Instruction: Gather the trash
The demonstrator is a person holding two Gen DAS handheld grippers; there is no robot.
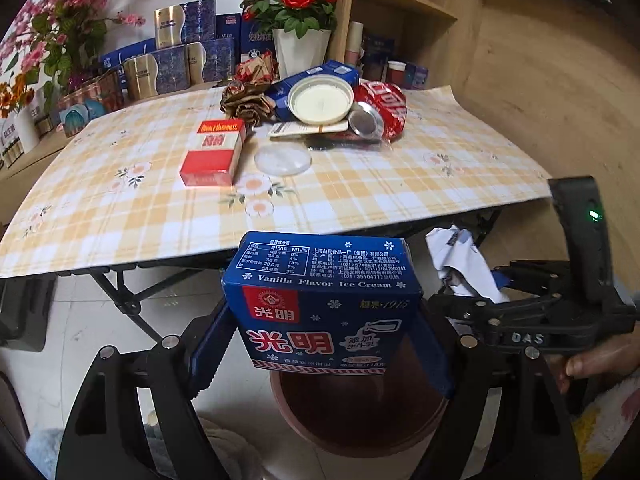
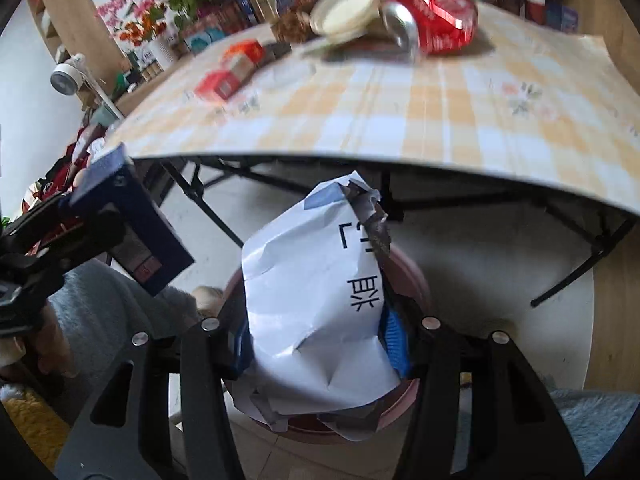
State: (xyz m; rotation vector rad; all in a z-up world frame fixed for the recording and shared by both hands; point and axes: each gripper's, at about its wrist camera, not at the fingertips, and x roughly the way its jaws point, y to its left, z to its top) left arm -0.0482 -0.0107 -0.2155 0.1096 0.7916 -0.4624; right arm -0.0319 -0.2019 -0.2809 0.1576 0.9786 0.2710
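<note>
Two tools pinching trash: left tool a blue ice-cream carton, right tool crumpled white paper.

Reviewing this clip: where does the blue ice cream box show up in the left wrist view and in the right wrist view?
Left wrist: the blue ice cream box sits low in the centre, clamped in the left tool, above the brown bin.
Right wrist: the same box is at the left edge, seen from its side.
Shared landmark: the crushed red can on the checked tablecloth.
</note>
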